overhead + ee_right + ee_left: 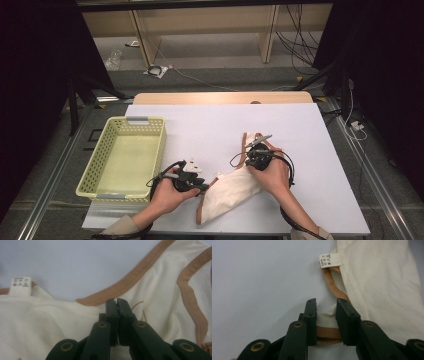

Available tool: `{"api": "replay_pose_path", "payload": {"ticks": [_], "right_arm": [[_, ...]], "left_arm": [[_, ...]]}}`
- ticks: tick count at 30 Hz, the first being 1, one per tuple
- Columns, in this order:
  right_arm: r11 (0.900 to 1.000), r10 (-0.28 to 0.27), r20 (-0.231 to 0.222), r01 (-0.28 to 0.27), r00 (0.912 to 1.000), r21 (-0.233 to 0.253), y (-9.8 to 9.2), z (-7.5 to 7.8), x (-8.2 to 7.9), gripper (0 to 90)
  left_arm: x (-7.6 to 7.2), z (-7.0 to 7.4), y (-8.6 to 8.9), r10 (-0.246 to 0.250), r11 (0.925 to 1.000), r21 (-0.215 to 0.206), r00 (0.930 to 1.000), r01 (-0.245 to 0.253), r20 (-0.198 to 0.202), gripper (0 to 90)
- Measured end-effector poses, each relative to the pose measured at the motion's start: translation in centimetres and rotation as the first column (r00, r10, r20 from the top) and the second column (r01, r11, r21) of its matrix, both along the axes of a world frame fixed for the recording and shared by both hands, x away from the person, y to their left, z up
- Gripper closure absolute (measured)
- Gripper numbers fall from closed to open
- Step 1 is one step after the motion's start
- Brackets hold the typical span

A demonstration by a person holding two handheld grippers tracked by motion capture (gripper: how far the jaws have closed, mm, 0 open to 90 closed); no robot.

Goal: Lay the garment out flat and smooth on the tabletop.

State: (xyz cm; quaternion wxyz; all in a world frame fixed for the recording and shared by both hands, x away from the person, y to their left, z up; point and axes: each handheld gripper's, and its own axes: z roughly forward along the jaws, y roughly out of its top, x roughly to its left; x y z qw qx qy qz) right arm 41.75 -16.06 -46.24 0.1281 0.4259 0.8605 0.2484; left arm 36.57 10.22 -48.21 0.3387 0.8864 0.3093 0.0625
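High view from above the person's side, facing forward and down across the white table (215, 120); both gripper views close along black jaws, sharing the cream garment (230, 192) and seemingly its label (329, 260).

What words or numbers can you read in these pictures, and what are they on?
Small white tag sewn on the cream garment: rows of dark print, too blurred to read.
The same tag in the right gripper view: also too blurred.
No other words, numbers or signs can be read.
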Motion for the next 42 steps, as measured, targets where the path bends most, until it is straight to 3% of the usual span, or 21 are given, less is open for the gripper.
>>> {"api": "replay_pose_path", "payload": {"ticks": [11, 15, 26, 28, 33, 39, 42], "right_arm": [[0.997, 0.017, 0.034, -0.019, 0.9993, 0.073, -1.7, 2.1, -1.9, 90.0], [0.997, 0.015, 0.028, -0.017, 0.9995, 0.071, -2.2, 2.2, -2.0, 90.0], [0.993, -0.051, 0.019, 0.049, 0.9985, 0.108, -6.0, 3.0, -4.5, 90.0], [0.991, -0.060, 0.046, 0.055, 0.9971, 0.119, -6.4, 3.0, -4.4, 90.0], [0.990, -0.032, 0.082, 0.020, 0.9962, 0.143, -4.6, 2.7, -2.8, 79.5], [0.995, 0.042, 0.014, -0.043, 0.9990, 0.090, -1.2, 0.6, 0.2, 69.1], [0.998, 0.035, -0.007, -0.035, 0.9994, 0.046, -0.4, 0.0, 0.9, 69.3]], "left_arm": [[-0.1, 0.0, -0.1, 0.001, 1.0000, 0.005, 1.0000, -0.001, -0.001, 71.6], [-0.1, -0.1, -0.1, 0.004, 1.0000, 0.003, 1.0000, -0.004, -0.003, 71.6], [-0.1, -0.1, -0.1, 0.005, 1.0000, 0.005, 1.0000, -0.005, -0.004, 71.5], [-0.1, 0.0, -0.1, 0.003, 1.0000, 0.009, 1.0000, -0.003, -0.007, 71.4], [-0.1, -0.1, -0.1, 0.008, 1.0000, 0.004, 0.9999, -0.007, -0.008, 71.3], [-0.1, -0.1, -0.1, 0.007, 1.0000, 0.002, 1.0000, -0.007, -0.007, 71.2], [-0.1, -0.1, 0.0, 0.007, 1.0000, 0.001, 0.9999, -0.007, -0.009, 71.2]]}}
